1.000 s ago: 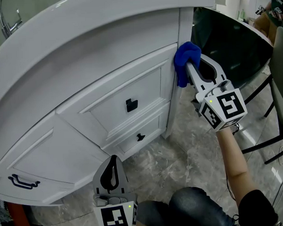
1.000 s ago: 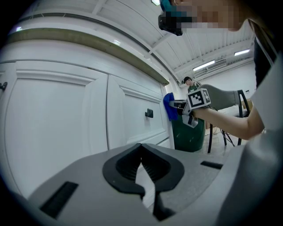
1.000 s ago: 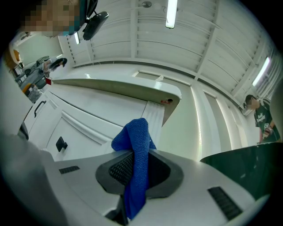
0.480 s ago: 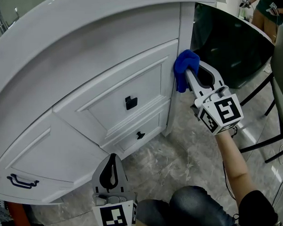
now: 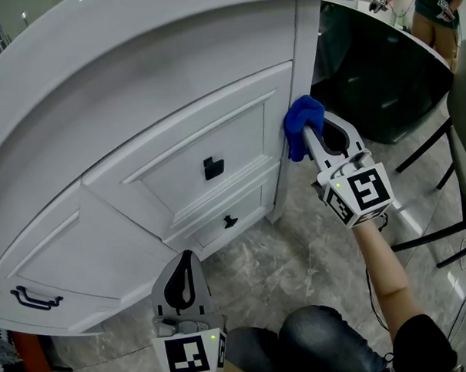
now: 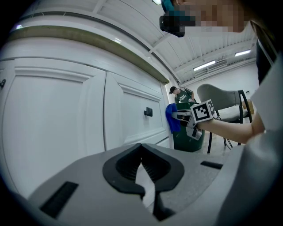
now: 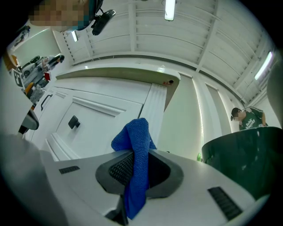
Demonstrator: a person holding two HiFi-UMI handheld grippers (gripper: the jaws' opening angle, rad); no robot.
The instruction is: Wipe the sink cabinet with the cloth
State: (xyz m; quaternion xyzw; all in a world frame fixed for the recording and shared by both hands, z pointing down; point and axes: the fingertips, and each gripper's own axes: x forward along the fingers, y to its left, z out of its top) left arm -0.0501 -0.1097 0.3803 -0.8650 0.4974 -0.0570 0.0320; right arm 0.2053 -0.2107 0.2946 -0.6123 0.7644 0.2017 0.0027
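Head view: right gripper jaws clamped on cloth against sink cabinet edge; left gripper jaws together, empty; wiping probably early, drawer fronts left

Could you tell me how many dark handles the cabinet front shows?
3: a square knob on the upper drawer, a smaller knob on the drawer below, a curved pull on the left door. Others may be hidden.

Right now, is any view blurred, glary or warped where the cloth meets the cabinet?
Head view: sharp, evenly lit, cloth crisp against the cabinet. Right gripper view: fisheye bends the cabinet edges, corners go black, ceiling lamp glares, cloth sharp. Left gripper view: same warping, cloth small, distant.
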